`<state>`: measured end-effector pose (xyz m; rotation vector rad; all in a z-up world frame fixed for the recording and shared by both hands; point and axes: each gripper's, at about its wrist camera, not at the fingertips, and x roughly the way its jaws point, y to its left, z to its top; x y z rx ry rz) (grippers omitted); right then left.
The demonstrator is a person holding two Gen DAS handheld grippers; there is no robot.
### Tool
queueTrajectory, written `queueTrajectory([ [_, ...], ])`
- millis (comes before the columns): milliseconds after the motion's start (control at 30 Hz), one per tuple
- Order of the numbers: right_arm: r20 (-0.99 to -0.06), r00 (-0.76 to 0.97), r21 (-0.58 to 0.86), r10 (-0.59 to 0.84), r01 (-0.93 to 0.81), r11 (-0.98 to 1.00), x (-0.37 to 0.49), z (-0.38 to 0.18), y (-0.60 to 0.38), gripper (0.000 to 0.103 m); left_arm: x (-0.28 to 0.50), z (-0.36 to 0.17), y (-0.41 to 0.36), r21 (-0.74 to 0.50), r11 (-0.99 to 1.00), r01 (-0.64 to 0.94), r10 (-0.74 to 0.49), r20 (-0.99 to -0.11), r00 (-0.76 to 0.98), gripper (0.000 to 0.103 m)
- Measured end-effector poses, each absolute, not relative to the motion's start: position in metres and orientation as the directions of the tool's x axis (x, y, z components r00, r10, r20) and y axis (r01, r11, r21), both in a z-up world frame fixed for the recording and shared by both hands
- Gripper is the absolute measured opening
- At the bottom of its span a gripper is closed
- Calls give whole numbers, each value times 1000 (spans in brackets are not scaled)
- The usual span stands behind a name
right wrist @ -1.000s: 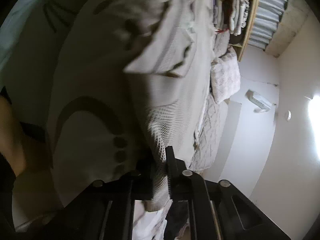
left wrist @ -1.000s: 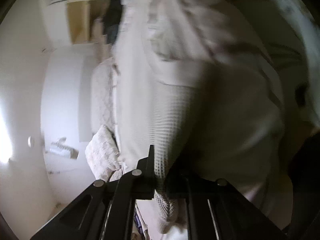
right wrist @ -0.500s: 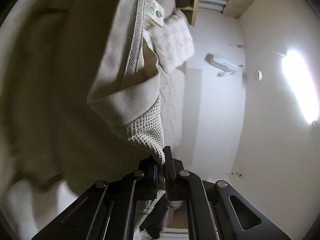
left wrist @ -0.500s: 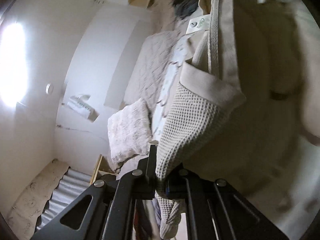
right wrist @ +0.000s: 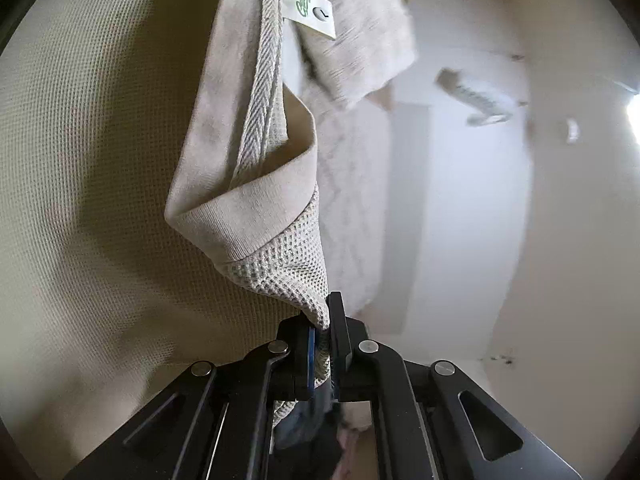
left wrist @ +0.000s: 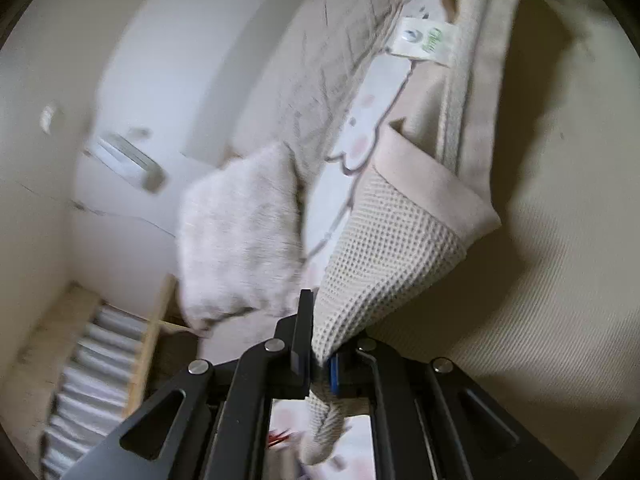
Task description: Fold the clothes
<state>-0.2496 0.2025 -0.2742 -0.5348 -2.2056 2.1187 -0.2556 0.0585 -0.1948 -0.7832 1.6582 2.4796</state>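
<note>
A beige waffle-knit shirt [left wrist: 392, 248] with a smooth neckband and a white size label [left wrist: 426, 42] hangs stretched in the air. My left gripper [left wrist: 320, 344] is shut on its waffle fabric just beside the neckband; the cloth bunches down between the fingers. In the right wrist view the same shirt [right wrist: 80, 160] fills the left half, its label [right wrist: 314, 14] at the top. My right gripper [right wrist: 322, 328] is shut on the other shoulder, next to the folded neckband [right wrist: 256, 208]. The sleeves and hem are out of sight.
A bed with a quilted cover [left wrist: 332, 68] and a fluffy pillow [left wrist: 236, 236] lies behind the shirt. A wooden shelf [left wrist: 148, 344] holds stacked folded cloth. White walls carry an air conditioner [right wrist: 476, 98]. More cloth lies under the right gripper.
Both grippers have swung upward and kept their hold. The shirt, bunched and blurred a second ago, now hangs pulled taut between them, closer to both cameras, with the neckband and label showing.
</note>
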Motion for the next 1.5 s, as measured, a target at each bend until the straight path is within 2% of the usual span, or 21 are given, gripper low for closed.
queueTrajectory([
  [100,-296,-906,-952,302,305,-15,-281,-299,203,5,-283,-220,63,810,-443,-384,-239,-519,-821,8],
  [233,-404,-859,-913,314,396,-93,-308,-323,203,5,-299,-239,55,735,-518,-437,-235,-614,-754,16],
  [267,-434,-849,-901,303,413,-133,-309,-326,206,6,-298,-239,53,712,-544,-444,-214,-630,-747,33],
  [300,-452,-844,-892,289,419,-170,-307,-329,212,19,-298,-238,51,686,-571,-451,-188,-644,-742,52],
  [333,-463,-843,-885,275,421,-201,-307,-329,213,34,-297,-236,48,660,-596,-457,-162,-657,-737,57],
  [367,-463,-848,-881,257,408,-241,-309,-326,209,53,-304,-231,47,625,-628,-464,-130,-672,-729,57],
  [467,-561,-806,-780,190,437,-447,-318,-307,212,54,-323,-213,43,523,-718,-459,-55,-701,-711,57],
  [533,-637,-757,-671,145,451,-589,-338,-287,218,54,-342,-205,37,476,-773,-419,-52,-706,-706,57],
  [667,-735,-669,-466,109,382,-798,-379,-263,241,55,-388,-206,30,463,-828,-315,-139,-715,-686,57],
  [733,-765,-632,-412,124,332,-848,-401,-260,249,55,-407,-209,30,489,-831,-265,-201,-708,-677,57],
  [833,-801,-588,-341,113,294,-893,-403,-252,269,55,-414,-206,27,493,-838,-234,-230,-708,-668,57],
  [967,-823,-564,-251,67,255,-934,-378,-232,306,54,-381,-191,6,468,-850,-241,-198,-708,-678,57],
  [1067,-827,-563,-146,-1,216,-965,-327,-209,357,54,-331,-176,-16,444,-858,-260,-160,-711,-685,57],
  [1200,-827,-563,-84,-17,153,-985,-243,-202,416,54,-248,-177,-28,556,-788,-264,-193,-631,-752,57],
  [1267,-803,-593,-168,52,141,-976,-195,-209,430,54,-206,-178,-32,614,-746,-259,-208,-584,-785,57],
  [1367,-705,-674,-437,222,167,-884,-124,-226,415,54,-143,-179,-40,695,-676,-245,-222,-509,-832,58],
  [1500,-601,-739,-683,305,277,-675,-56,-266,370,54,-69,-192,-40,807,-544,-230,-223,-403,-887,57],
])
